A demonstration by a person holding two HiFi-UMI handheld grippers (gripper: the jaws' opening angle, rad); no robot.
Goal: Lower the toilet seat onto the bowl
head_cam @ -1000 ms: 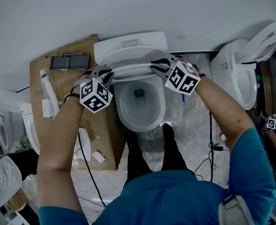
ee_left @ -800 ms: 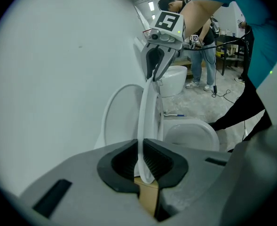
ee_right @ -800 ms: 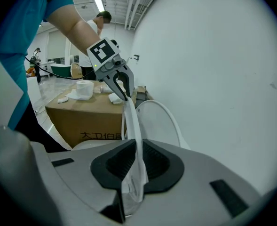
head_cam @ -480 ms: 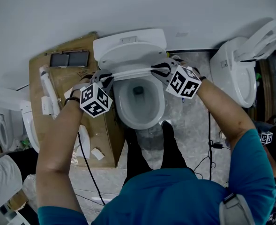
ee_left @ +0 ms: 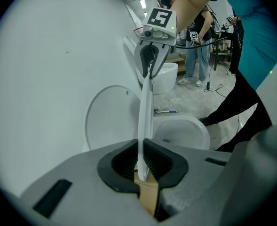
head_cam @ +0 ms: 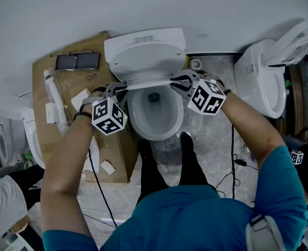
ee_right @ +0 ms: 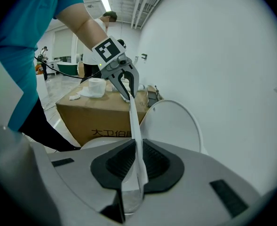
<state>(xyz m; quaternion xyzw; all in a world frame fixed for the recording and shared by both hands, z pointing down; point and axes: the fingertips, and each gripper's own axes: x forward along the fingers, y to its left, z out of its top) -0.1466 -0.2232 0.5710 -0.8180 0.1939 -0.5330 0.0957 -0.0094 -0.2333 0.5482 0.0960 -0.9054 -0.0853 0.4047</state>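
Observation:
A white toilet stands in the middle of the head view, its lid [head_cam: 146,56] upright against the tank and its bowl [head_cam: 155,120] uncovered. The seat [head_cam: 148,81] shows edge-on as a thin white bar, tilted partway between lid and bowl. My left gripper [head_cam: 116,91] is shut on the seat's left rim and my right gripper [head_cam: 181,82] on its right rim. In the left gripper view the seat [ee_left: 145,107] runs from my left gripper [ee_left: 142,155] to the other gripper. The right gripper view shows the seat [ee_right: 134,126] pinched by my right gripper [ee_right: 137,163].
A cardboard box [head_cam: 65,90] with small items stands left of the toilet. A second toilet [head_cam: 262,82] is at the right, and another [head_cam: 31,140] at the far left. Cables [head_cam: 233,156] lie on the floor. The person's feet [head_cam: 187,145] stand before the bowl.
Both grippers have drawn the seat away from the lid and downward toward the bowl. More of the lid's face shows now. Both grips have held.

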